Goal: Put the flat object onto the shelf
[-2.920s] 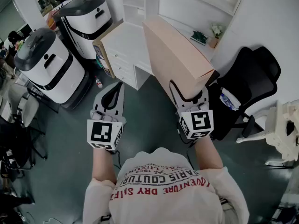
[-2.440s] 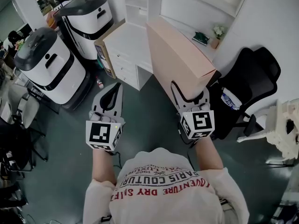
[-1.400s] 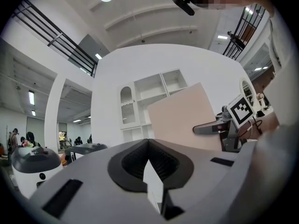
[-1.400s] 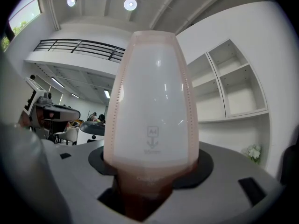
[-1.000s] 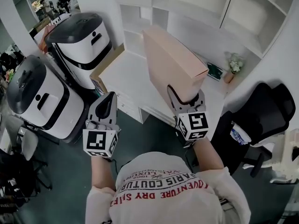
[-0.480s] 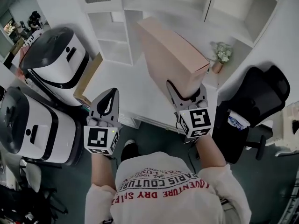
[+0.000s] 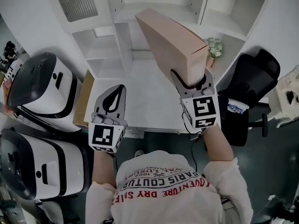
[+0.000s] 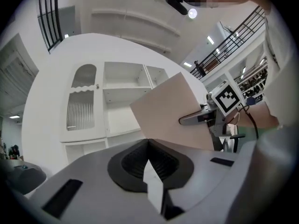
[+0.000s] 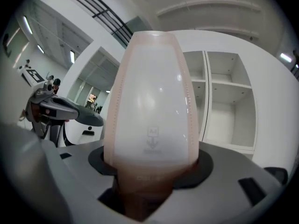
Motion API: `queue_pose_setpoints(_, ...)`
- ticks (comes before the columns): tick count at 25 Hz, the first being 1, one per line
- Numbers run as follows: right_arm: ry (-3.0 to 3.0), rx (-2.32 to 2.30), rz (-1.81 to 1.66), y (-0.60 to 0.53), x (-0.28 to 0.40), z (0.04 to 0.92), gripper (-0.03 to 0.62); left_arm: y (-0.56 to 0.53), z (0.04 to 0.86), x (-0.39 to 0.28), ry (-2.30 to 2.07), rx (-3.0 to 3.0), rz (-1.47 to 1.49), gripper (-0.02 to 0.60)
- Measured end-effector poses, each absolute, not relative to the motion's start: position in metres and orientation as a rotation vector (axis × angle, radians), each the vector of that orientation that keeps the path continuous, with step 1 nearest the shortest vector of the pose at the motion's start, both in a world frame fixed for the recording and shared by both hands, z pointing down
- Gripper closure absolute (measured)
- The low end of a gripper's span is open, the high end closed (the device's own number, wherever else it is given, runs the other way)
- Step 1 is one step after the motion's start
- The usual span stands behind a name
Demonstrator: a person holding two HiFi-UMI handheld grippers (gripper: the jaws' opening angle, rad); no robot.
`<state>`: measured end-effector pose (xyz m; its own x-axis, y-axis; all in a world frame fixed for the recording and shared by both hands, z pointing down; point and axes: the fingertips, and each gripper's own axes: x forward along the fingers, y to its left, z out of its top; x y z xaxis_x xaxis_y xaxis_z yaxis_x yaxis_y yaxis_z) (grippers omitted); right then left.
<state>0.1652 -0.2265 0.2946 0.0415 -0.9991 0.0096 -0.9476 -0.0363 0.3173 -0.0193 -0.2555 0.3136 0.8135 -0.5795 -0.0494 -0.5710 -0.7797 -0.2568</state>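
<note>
I'm in an office that doubles as a workroom. A white desk (image 7: 140, 97) stands before me against white shelves (image 7: 154, 6) with open compartments, next to a ribbed cupboard door (image 7: 75, 3). A black office chair (image 7: 254, 73) sits at the desk's right edge, and a small potted plant (image 7: 215, 47) stands at its far right corner. A cardboard sheet (image 7: 85, 99) leans on the desk's left edge. Beyond that edge stand 2 white-and-black machines (image 7: 39, 90). My left gripper view shows ceiling lights (image 8: 192, 13) and black railings (image 8: 48, 13) high up.
</note>
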Motion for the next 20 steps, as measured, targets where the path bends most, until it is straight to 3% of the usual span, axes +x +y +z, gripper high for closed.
queue_pose_setpoints(20,-1.148,1.659,-0.538,-0.307,0.126,0.202,0.293,-0.339,0.306,-0.076,0.602,-2.805,0.04,0.569)
